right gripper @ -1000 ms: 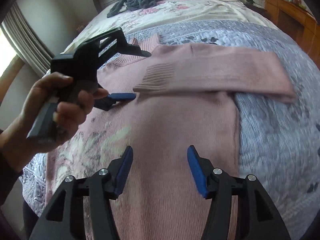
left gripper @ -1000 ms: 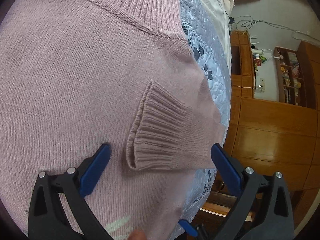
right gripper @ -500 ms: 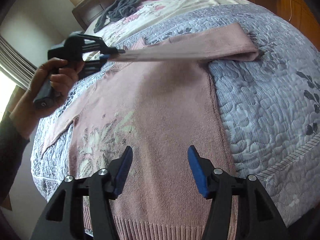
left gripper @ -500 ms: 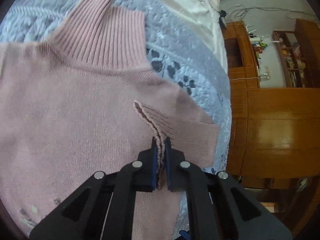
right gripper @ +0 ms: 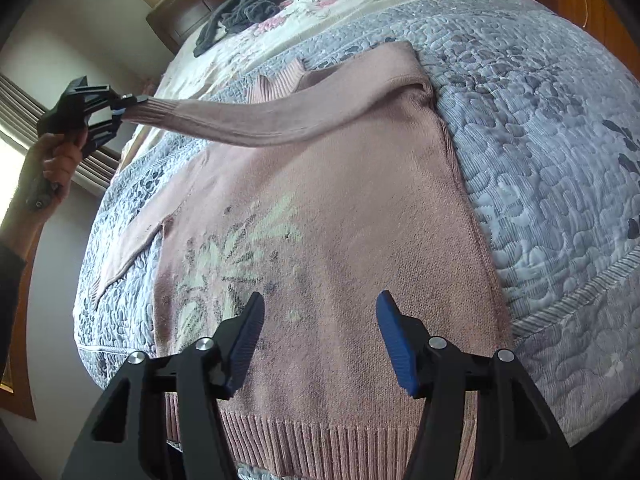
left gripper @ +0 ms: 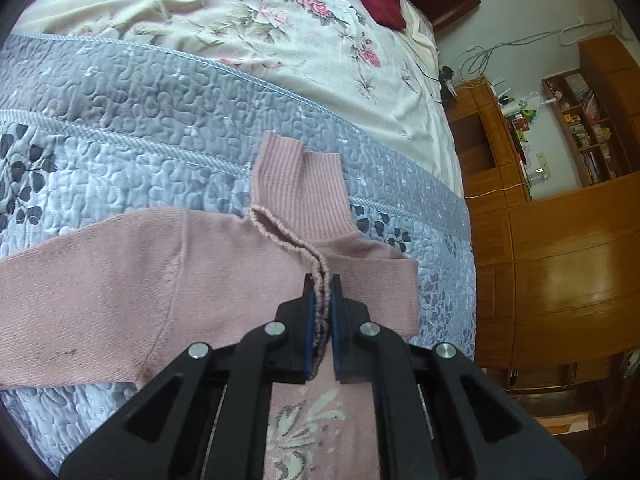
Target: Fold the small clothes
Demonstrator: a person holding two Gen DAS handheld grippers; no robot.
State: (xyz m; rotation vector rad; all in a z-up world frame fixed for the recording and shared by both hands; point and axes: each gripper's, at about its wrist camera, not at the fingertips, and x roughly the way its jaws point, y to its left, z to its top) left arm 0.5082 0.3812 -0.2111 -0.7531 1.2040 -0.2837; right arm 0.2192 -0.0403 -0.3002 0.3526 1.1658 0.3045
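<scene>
A pink knitted sweater [right gripper: 328, 216] with a pale leaf pattern lies flat on a grey-blue quilted bedspread [right gripper: 540, 128]. My left gripper [left gripper: 321, 280] is shut on the ribbed cuff [left gripper: 288, 240] of one sleeve [right gripper: 260, 120], which it holds lifted and stretched across the sweater's chest. In the right wrist view that left gripper [right gripper: 120, 110] is high at the left, held by a hand [right gripper: 52, 164]. The other sleeve [left gripper: 80, 264] lies spread out on the quilt. My right gripper [right gripper: 320, 332] hangs open above the sweater's lower part near the ribbed hem [right gripper: 320, 436], holding nothing.
A floral cream sheet [left gripper: 240, 20] covers the far half of the bed, with a dark red garment [left gripper: 380, 0] and a grey one [right gripper: 244, 8] on it. Wooden cabinets and shelves [left gripper: 560, 240] stand beside the bed. A window with curtains [right gripper: 24, 120] is at the left.
My left gripper closed on the sleeve cuff, then lifted it and pulled it up and away across the sweater. My right gripper drew back toward the hem and stayed open.
</scene>
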